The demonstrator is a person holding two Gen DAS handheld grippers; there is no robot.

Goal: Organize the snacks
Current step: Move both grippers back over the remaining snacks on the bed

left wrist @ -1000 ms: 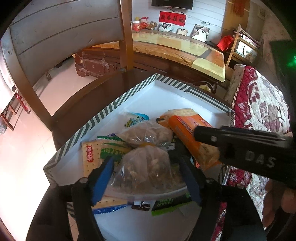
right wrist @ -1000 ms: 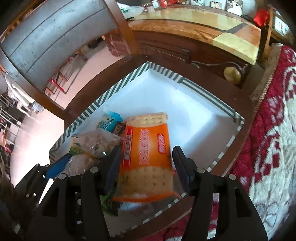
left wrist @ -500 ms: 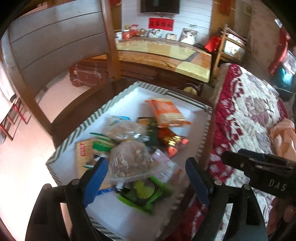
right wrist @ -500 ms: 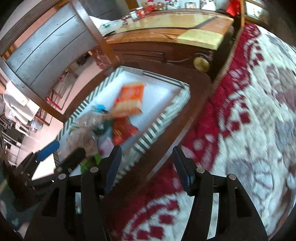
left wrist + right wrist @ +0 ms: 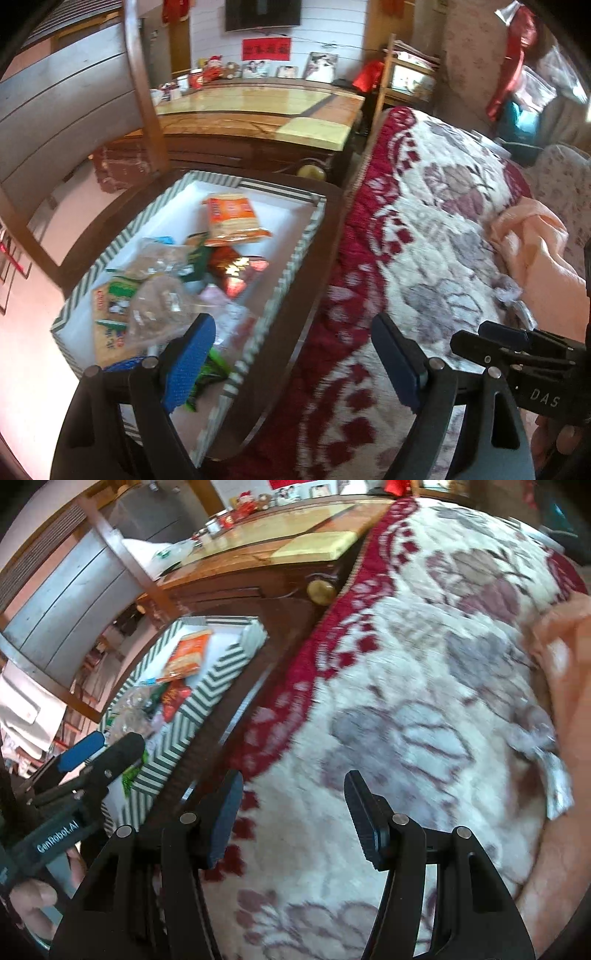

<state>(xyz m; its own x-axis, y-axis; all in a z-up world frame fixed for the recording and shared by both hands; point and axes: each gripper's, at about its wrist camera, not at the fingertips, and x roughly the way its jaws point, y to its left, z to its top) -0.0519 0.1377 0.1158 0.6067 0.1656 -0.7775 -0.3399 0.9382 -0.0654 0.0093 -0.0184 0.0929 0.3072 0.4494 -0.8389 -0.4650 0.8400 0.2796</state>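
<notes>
A striped white box (image 5: 284,275) sits on a wooden chair seat and holds several snacks: an orange cracker pack (image 5: 231,219), a red packet (image 5: 229,266), clear nut bags (image 5: 159,299) and a yellow-green pack (image 5: 110,321). The box also shows in the right wrist view (image 5: 207,698). My left gripper (image 5: 295,362) is open and empty, over the box's near right edge. My right gripper (image 5: 291,816) is open and empty above a red and white floral blanket (image 5: 406,701). A crumpled silver wrapper (image 5: 554,782) lies on the blanket at the right.
The chair back (image 5: 144,92) rises behind the box. A long wooden cabinet with a yellow top (image 5: 258,107) stands behind. A peach cloth (image 5: 532,240) lies on the blanket at the right.
Both grippers have pulled back and swung right, away from the box toward the blanket. The orange cracker pack was let go and lies in the box. The left gripper released the nut bag.
</notes>
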